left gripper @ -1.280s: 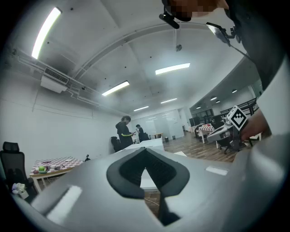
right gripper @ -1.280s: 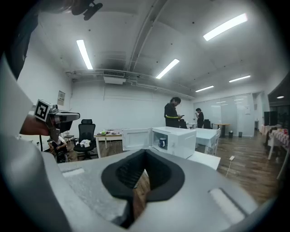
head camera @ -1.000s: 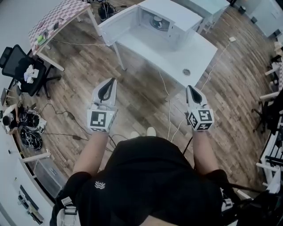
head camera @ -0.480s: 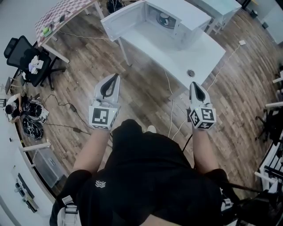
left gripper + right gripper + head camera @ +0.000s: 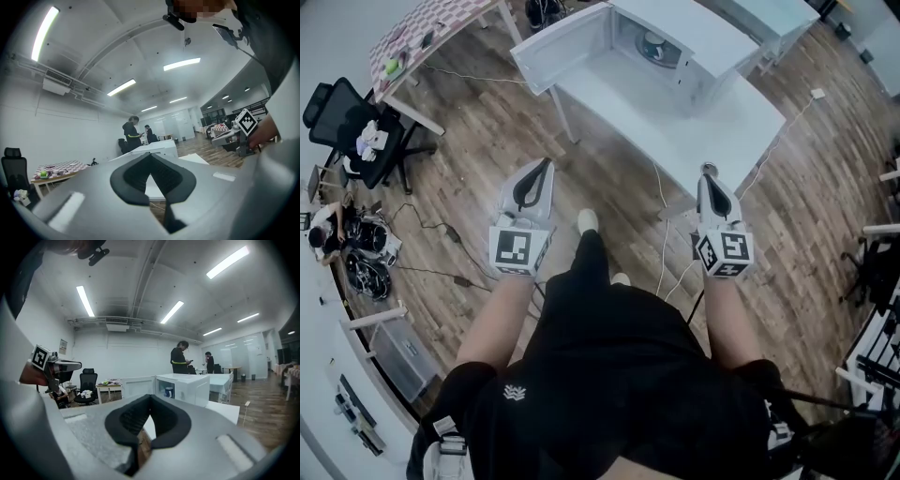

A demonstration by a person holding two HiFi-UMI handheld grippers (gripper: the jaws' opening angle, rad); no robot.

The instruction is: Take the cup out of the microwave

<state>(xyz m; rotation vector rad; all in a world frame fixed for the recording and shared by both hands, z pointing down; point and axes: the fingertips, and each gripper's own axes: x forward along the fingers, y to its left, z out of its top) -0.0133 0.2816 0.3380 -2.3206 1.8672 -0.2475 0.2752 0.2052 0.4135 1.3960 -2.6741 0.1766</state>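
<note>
The white microwave (image 5: 675, 42) stands on the white table (image 5: 675, 108) with its door (image 5: 558, 42) swung open to the left. Inside the cavity sits the cup (image 5: 654, 44), which shows as a small blue cup (image 5: 169, 392) in the right gripper view. My left gripper (image 5: 546, 166) is shut and holds nothing, out over the floor short of the table's near left corner. My right gripper (image 5: 707, 172) is also shut and holds nothing, its tip at the table's near edge. Both point level toward the microwave (image 5: 157, 149).
Cables (image 5: 661, 225) trail on the wooden floor under the table's near edge. A black office chair (image 5: 342, 131) and a checkered table (image 5: 422, 37) stand at the left. Two people (image 5: 180, 359) stand behind the microwave. Another pale table (image 5: 769, 14) lies beyond.
The person has stepped toward the table, one foot now forward. Both grippers have come closer to it, the right one reaching its near edge. Both stay shut.
</note>
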